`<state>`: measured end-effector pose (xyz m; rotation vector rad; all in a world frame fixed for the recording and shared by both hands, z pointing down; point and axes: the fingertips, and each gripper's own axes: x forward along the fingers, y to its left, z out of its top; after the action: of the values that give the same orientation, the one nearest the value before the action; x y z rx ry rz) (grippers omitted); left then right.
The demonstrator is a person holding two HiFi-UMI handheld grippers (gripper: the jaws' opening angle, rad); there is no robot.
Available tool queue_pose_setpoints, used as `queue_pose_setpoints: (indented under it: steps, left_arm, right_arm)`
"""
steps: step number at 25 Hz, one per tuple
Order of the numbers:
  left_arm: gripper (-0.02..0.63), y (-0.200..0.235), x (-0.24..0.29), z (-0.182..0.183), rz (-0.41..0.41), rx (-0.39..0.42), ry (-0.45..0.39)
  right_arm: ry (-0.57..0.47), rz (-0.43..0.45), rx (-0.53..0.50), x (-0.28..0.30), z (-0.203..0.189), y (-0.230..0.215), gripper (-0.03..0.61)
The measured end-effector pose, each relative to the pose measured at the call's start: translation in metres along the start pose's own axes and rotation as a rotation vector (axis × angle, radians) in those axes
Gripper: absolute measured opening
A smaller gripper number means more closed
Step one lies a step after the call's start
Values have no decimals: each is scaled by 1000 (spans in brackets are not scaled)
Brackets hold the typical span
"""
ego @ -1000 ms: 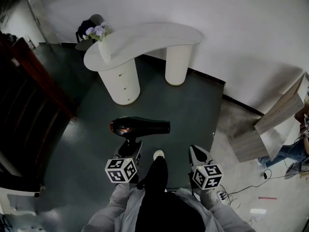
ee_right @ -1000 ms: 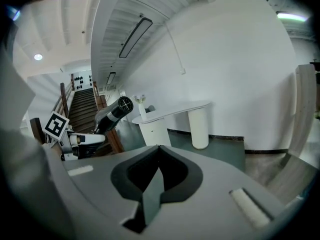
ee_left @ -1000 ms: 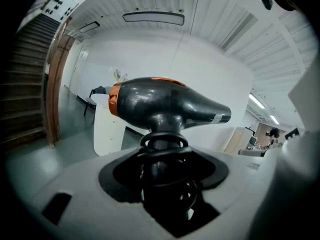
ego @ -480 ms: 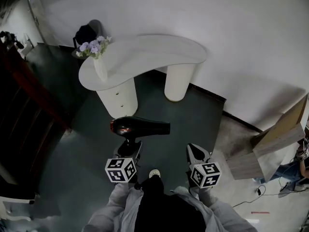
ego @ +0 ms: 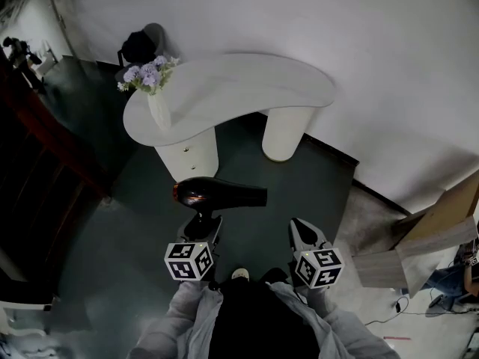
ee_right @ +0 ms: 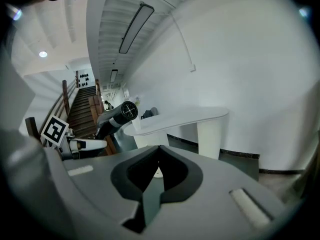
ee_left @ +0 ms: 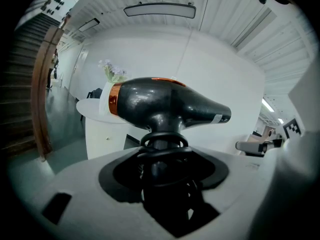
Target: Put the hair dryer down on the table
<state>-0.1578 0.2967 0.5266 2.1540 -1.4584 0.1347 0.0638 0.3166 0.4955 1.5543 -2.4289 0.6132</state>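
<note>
- Gripping the hair dryer (ego: 221, 194) by its handle, the left gripper (ego: 203, 229) has both jaws clamped on that handle and carries the dryer upright in the air.
- Only the head view shows where the dryer hangs. It is above the dark green floor (ego: 127, 223), in front of the table (ego: 247, 88), apart from the table's near edge and resting on nothing. Its barrel lies level, with the nozzle toward the person's right.
- Up close, the left gripper view gives the surface. The shell is glossy black, a copper band circles the rear end, and a small pale label sits near the nozzle. A black ring circles the handle just above the pads.
- Looking from the other side, the right gripper view sees straight into the nozzle's round mouth, where a cross pattern shows. The head view does not show this.
- In that same view the right gripper (ee_right: 159, 148) has its jaws together at the tips, with nothing between them. The head view sets it beside the left gripper and apart from the dryer.
- The table is white, with a kidney-shaped top on two round pedestals.
- A white vase (ego: 159, 109) of lilac flowers (ego: 147, 73) stands at the left end of the top, close to the near edge.
- A dark chair (ego: 138, 47) sits behind that left end, against the white wall (ego: 374, 51).
- A wooden staircase (ee_right: 82, 106) rises on the left and is plainest in the two gripper views.
- Pale boards (ego: 441, 223) at the right edge appear in the head view alone.
</note>
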Motion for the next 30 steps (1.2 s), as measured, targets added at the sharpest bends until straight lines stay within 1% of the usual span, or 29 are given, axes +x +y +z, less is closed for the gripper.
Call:
queue_pose_setpoints:
  steps: [4,8,15,18,23,27,30]
  left_arm:
    - [267,2,4,-5,3,-14,8]
    - [267,9,21,-5,27,-6,22]
    - [267,19,64,13,41,-5,27]
    - [267,23,97,33,54,-5,28]
    - [267,36,162,76,79,5,18]
    - [267,45,212,118,103,5,-18]
    - [267,55,250,143,120,-3,-40]
  right_arm:
    - [15,10,-9,11,-1,-3,11]
    - [40,24,-4,30,-5,-13,11]
    - [62,53,-1,75,9,-36,11]
    - [57,70,-1,106,31,-54,11]
    - [53,102,-22,171,76,-88,11]
    - [36,127,-46,219,120,-119,11]
    - [22,137,-53,254,145,-143,11]
